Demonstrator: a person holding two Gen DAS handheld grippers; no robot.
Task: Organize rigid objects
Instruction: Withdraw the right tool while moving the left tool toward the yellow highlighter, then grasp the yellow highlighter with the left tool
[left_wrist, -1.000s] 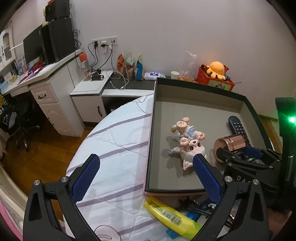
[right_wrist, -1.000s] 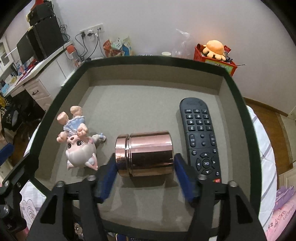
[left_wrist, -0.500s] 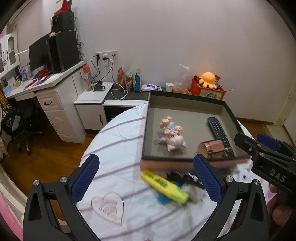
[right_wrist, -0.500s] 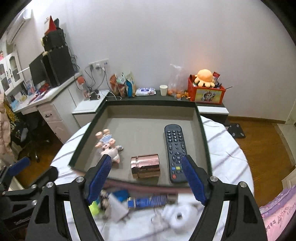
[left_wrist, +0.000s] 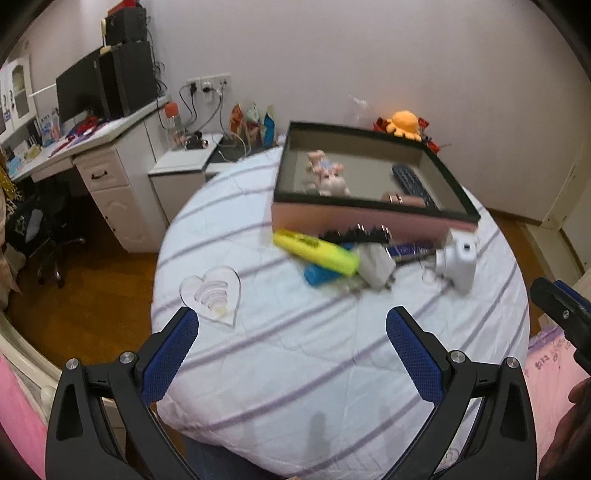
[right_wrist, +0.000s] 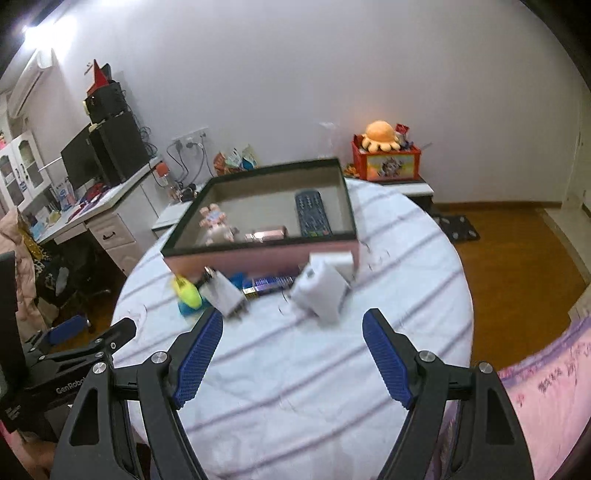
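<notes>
Bedroom, round surface (left_wrist: 332, 350) under white cloth with purple stripes. Pink box (left_wrist: 369, 218) at far side holds pig figurine (left_wrist: 327, 175), copper tin (left_wrist: 402, 199), remote (left_wrist: 412, 182). Just near box front, loose cluster: yellow tube (left_wrist: 314, 251), black comb (left_wrist: 354, 234), white charger (left_wrist: 375, 264), white toy camera (left_wrist: 456, 264). Clear heart dish (left_wrist: 212, 293) apart at left. Left gripper (left_wrist: 291, 350) spread wide, holding nothing, over near cloth. Right gripper (right_wrist: 291, 350) likewise wide apart and empty, just near cluster.
</notes>
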